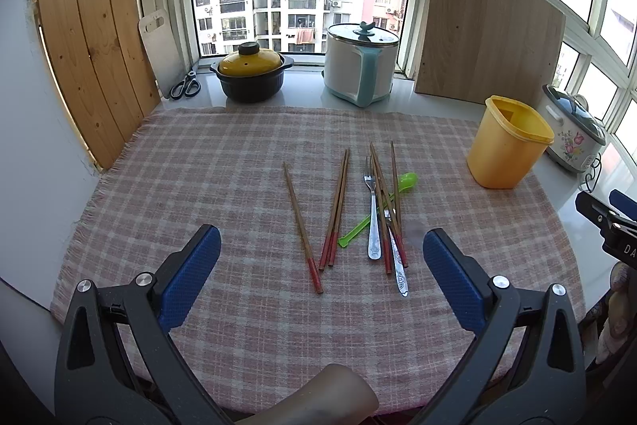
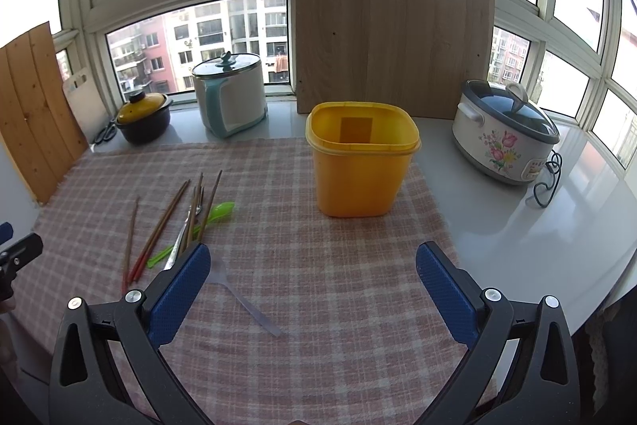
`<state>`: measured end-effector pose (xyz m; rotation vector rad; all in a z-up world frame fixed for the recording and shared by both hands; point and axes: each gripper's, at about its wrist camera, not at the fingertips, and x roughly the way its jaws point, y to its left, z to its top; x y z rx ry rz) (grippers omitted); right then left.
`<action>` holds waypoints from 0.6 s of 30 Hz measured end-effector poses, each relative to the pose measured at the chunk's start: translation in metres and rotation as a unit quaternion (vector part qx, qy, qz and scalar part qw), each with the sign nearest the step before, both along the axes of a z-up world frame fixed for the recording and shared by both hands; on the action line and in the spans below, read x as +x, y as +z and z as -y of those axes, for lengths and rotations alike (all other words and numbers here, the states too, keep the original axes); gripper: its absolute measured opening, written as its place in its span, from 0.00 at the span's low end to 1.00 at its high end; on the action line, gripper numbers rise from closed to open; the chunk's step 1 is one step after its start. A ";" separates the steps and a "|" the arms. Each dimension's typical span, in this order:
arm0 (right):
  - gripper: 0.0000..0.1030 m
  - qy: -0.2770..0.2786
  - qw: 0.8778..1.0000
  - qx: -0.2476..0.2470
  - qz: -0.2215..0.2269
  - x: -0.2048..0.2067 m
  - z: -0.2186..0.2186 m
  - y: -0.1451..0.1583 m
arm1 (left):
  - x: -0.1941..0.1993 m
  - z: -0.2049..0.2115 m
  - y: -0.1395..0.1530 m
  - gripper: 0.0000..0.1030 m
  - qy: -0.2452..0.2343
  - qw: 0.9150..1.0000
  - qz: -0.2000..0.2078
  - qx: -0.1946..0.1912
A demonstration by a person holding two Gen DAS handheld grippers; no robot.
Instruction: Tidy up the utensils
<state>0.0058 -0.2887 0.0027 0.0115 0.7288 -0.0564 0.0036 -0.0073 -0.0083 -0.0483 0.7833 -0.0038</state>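
Both the left gripper (image 1: pixel 320 257) and right gripper (image 2: pixel 312 265) are held wide and empty above bare checked cloth (image 1: pixel 223 162). Chopsticks (image 1: pixel 338 214) are scattered mid-frame; the yellow bin (image 2: pixel 360 162) is seen centrally, near the cloth's far edge.

White letters "DA", cut off by the frame edge, on the right gripper (image 1: pixel 613 226); nothing else legible

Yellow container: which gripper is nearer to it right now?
Right. The right gripper faces the yellow container straight ahead across bare cloth. The left gripper sits before the chopsticks, with the container far off to its right.
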 end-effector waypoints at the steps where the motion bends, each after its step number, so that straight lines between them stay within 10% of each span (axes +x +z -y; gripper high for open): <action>1: 0.99 0.000 1.000 0.000 0.000 0.000 0.000 0.000 | -0.001 0.001 0.000 1.00 0.000 1.000 0.000 0.000; 18: 0.99 -0.002 1.000 0.002 -0.005 0.000 0.000 -0.002 | -0.001 0.001 -0.001 1.00 -0.001 1.000 -0.003 0.000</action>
